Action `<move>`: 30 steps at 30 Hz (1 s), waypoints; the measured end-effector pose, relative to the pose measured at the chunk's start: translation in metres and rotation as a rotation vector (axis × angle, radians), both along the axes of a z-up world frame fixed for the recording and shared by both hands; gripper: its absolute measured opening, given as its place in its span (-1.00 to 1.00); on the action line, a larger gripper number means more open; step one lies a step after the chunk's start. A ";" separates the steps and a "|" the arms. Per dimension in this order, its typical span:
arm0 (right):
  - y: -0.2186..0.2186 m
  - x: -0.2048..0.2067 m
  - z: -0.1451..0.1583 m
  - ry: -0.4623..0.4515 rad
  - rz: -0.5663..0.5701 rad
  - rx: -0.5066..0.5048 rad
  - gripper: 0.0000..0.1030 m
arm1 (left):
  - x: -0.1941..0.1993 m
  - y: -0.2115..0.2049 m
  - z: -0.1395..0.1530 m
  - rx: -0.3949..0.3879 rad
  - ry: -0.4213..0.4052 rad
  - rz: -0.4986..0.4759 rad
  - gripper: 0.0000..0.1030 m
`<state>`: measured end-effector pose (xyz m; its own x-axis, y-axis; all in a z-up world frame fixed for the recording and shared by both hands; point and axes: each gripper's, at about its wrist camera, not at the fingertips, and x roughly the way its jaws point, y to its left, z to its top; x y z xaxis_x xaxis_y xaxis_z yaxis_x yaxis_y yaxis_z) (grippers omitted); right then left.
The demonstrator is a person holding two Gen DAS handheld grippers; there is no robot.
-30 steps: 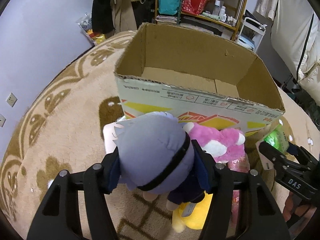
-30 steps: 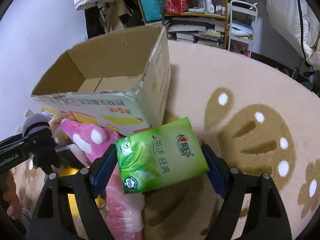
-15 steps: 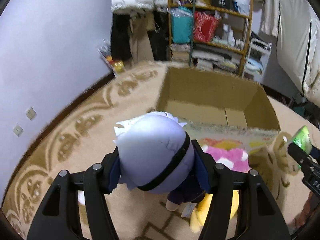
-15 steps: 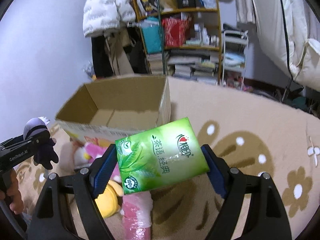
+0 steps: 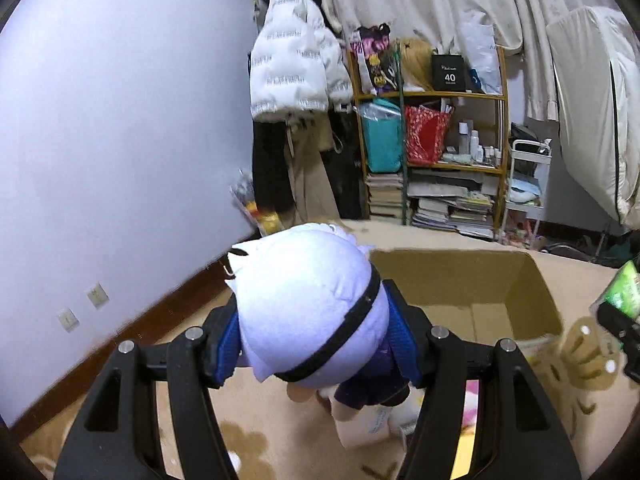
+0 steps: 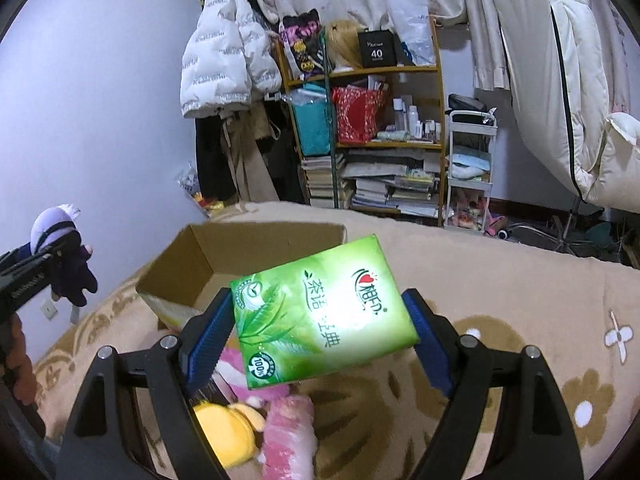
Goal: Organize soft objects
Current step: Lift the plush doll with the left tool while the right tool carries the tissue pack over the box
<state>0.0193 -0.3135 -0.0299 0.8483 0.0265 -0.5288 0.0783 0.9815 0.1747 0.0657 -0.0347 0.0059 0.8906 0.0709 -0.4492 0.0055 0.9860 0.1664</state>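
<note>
My left gripper (image 5: 312, 340) is shut on a plush doll (image 5: 308, 312) with a pale lilac head, a black band and a dark purple body; the doll also shows at the left edge of the right wrist view as the plush doll (image 6: 64, 252). My right gripper (image 6: 320, 324) is shut on a green tissue pack (image 6: 324, 308), whose corner shows as the tissue pack (image 5: 622, 292) at the right edge of the left wrist view. Both hang above the rug, short of the open cardboard box (image 5: 480, 280), seen also as the cardboard box (image 6: 224, 260).
On the beige patterned rug (image 6: 500, 280) below lie a yellow plush (image 6: 228, 428), a pink plush (image 6: 236, 372) and a pink wrapped pack (image 6: 288, 432). A cluttered shelf (image 5: 436, 152) and hanging coats (image 5: 296, 60) stand behind the box. A bare wall (image 5: 100, 140) runs along the left.
Both grippers have risen and tilted up with their loads still held. The box and the floor toys have dropped lower in both views, and more of the shelf and wall shows.
</note>
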 end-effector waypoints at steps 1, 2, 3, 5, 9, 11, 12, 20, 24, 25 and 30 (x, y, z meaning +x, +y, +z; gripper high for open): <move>0.000 0.001 0.003 -0.013 0.002 0.006 0.69 | 0.002 0.000 0.003 0.001 -0.008 -0.001 0.20; 0.001 0.002 0.006 -0.024 0.003 0.004 0.69 | 0.005 0.001 0.004 -0.001 -0.013 -0.003 0.20; 0.001 0.003 0.009 -0.035 0.005 -0.002 0.69 | 0.007 0.001 0.006 -0.001 -0.019 -0.002 0.20; 0.003 0.007 0.014 -0.055 0.007 -0.013 0.69 | 0.013 -0.001 0.008 0.008 -0.024 -0.005 0.20; 0.001 0.016 0.021 -0.092 0.003 -0.023 0.69 | 0.022 -0.002 0.008 -0.001 -0.025 -0.015 0.20; 0.002 0.021 0.023 -0.107 0.009 -0.038 0.69 | 0.025 -0.006 0.006 0.005 -0.026 -0.030 0.20; 0.002 0.023 0.023 -0.112 0.012 -0.044 0.69 | 0.027 -0.009 0.005 0.012 -0.026 -0.041 0.20; 0.003 0.030 0.020 -0.132 0.033 -0.068 0.69 | 0.030 -0.035 -0.002 0.041 -0.042 -0.131 0.21; 0.005 0.034 0.014 -0.125 0.051 -0.068 0.69 | 0.032 -0.045 -0.008 0.044 -0.038 -0.154 0.21; 0.006 0.036 0.013 -0.121 0.056 -0.070 0.69 | 0.033 -0.046 -0.009 0.040 -0.035 -0.158 0.21; 0.011 0.048 0.006 -0.104 0.072 -0.071 0.69 | 0.043 -0.046 -0.015 0.014 -0.012 -0.164 0.21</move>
